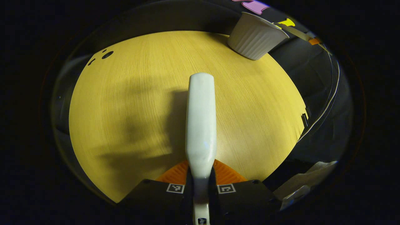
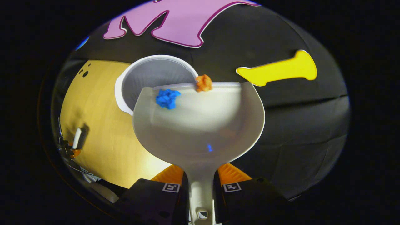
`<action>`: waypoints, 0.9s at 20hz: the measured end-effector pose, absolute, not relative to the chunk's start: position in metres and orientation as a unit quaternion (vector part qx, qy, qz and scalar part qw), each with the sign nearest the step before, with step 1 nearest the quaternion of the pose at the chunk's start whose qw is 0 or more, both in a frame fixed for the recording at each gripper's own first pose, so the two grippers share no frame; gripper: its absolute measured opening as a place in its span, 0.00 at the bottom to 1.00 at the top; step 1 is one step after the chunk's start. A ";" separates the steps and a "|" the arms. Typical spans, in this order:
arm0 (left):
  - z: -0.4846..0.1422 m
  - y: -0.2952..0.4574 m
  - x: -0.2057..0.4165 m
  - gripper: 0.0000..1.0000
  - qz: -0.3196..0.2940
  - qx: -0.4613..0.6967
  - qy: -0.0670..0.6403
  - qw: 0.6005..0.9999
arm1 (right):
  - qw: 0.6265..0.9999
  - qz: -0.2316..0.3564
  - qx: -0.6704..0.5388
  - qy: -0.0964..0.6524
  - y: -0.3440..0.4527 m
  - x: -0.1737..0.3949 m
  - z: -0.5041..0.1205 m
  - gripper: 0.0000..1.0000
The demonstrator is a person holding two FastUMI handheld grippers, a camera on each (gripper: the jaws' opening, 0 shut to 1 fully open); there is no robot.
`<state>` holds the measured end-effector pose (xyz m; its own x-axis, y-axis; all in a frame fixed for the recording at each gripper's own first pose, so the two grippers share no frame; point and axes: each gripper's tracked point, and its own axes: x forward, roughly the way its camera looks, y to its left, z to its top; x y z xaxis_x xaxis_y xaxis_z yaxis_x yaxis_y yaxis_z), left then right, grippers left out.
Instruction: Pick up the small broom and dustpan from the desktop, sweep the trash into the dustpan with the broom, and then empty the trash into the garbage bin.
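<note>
White plastic dustpan (image 2: pixel 200 125), clamped by the right gripper (image 2: pixel 201 187), carries blue (image 2: pixel 167 98) and orange paper wads (image 2: pixel 203 82) ahead, over the white bin (image 2: pixel 150 78); the left gripper (image 1: pixel 200 184) clamps the white broom (image 1: pixel 200 118).

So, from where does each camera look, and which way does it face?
Left gripper view: rides on the left gripper, facing down at the yellow wooden desktop; its fingers clamp the white plastic broom handle.
Right gripper view: rides on the right gripper, facing the booth wall; its fingers clamp the white plastic dustpan carrying blue and orange crumpled scraps.
Shared: the desktop and the white ribbed garbage bin.
</note>
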<state>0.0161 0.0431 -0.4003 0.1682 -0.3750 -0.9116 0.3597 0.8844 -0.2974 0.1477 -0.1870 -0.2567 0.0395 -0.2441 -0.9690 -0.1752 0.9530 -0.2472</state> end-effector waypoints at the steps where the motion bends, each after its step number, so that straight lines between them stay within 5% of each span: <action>1: -0.401 0.045 0.016 0.24 -0.238 -0.010 0.598 0.765 | 0.696 -0.022 -0.168 0.697 -0.186 0.150 -0.256 0.35; 9: -0.404 0.047 0.017 0.24 -0.235 -0.015 0.598 0.766 | 0.683 -0.013 -0.206 0.700 -0.184 0.152 -0.261 0.35; 18: -0.399 0.048 0.019 0.24 -0.222 0.004 0.595 0.773 | 0.768 -0.007 -0.101 0.633 -0.177 0.132 -0.227 0.35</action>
